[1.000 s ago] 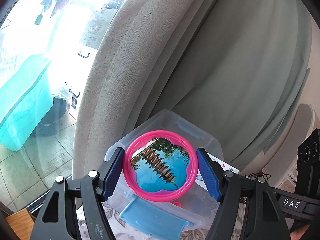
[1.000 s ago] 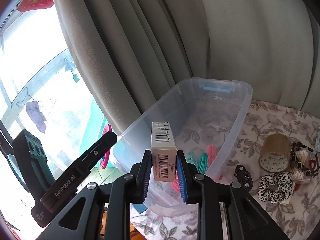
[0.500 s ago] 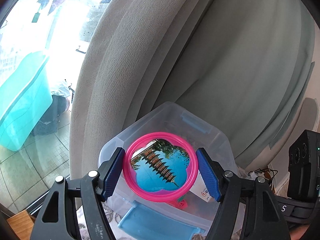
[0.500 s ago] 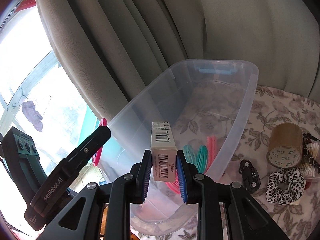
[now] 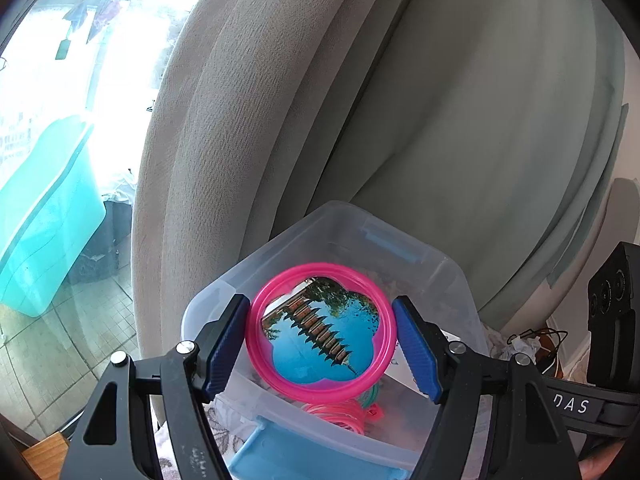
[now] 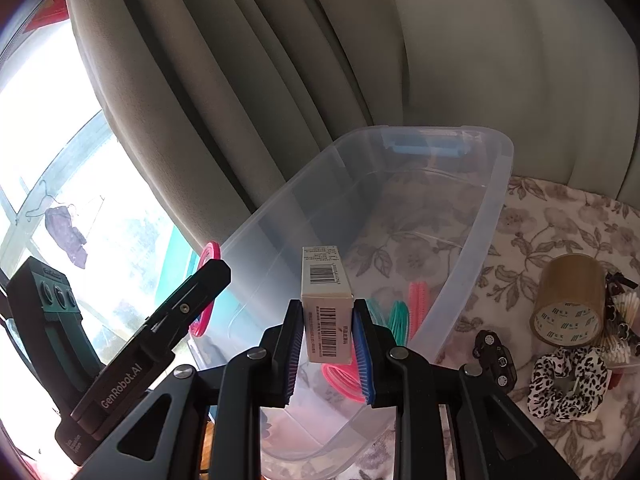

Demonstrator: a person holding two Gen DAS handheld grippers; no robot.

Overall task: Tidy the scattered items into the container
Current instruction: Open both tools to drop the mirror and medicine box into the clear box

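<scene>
Bin [image 6: 486, 216] of clear plastic sits on the floral-clothed bench [image 6: 552, 224] before grey curtains [image 6: 460, 40], with pink and teal hair ties [image 6: 400, 314] on its floor. Above its near end, the left tongs [image 5: 321, 349] clamp a pink-rimmed round mirror [image 5: 321, 330], and the right tongs [image 6: 329, 344] clamp a small barcoded box [image 6: 326, 304]. Outside the bin lie a tape roll [image 6: 568, 300], a leopard scrunchie [image 6: 564, 384] and a black toy car [image 6: 495, 356].

Both wrist views close above the clear bin [image 5: 448, 276] — facing curtains [image 6: 440, 60], sharing its interior
</scene>
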